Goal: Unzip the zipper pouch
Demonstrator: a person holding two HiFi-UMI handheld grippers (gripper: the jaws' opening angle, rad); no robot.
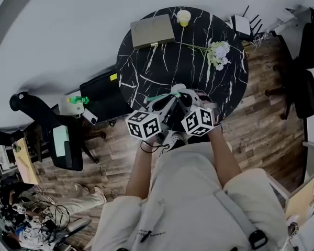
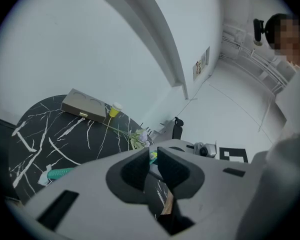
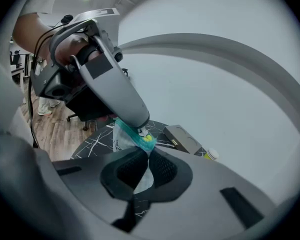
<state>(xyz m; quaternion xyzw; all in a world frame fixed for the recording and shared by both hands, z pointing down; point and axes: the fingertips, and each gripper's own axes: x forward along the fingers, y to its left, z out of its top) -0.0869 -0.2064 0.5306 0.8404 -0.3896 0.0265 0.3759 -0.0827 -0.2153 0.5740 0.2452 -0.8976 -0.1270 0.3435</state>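
Note:
A clear pouch [image 3: 124, 136] with a teal zipper [image 2: 60, 173] is held up over the near edge of the round black marble table [image 1: 146, 67]. My right gripper [image 3: 146, 164] is shut on the pouch's pale side just below the zipper. My left gripper [image 3: 141, 129] comes in from above, its tips pinching the yellow-green zipper pull [image 3: 148, 138]. In the left gripper view the jaws [image 2: 152, 159] stand nearly together with a small green bit between the tips. In the head view both grippers [image 1: 171, 102] [image 1: 186, 101] meet over the pouch [image 1: 159, 97], which they largely hide.
A flat grey box [image 1: 153, 30], a yellow cup [image 1: 183, 17] and a sprig of pale flowers [image 1: 218, 53] lie on the table's far half. A black case [image 1: 102, 95] stands on the wooden floor to the left. Office chairs [image 1: 306, 82] flank the table.

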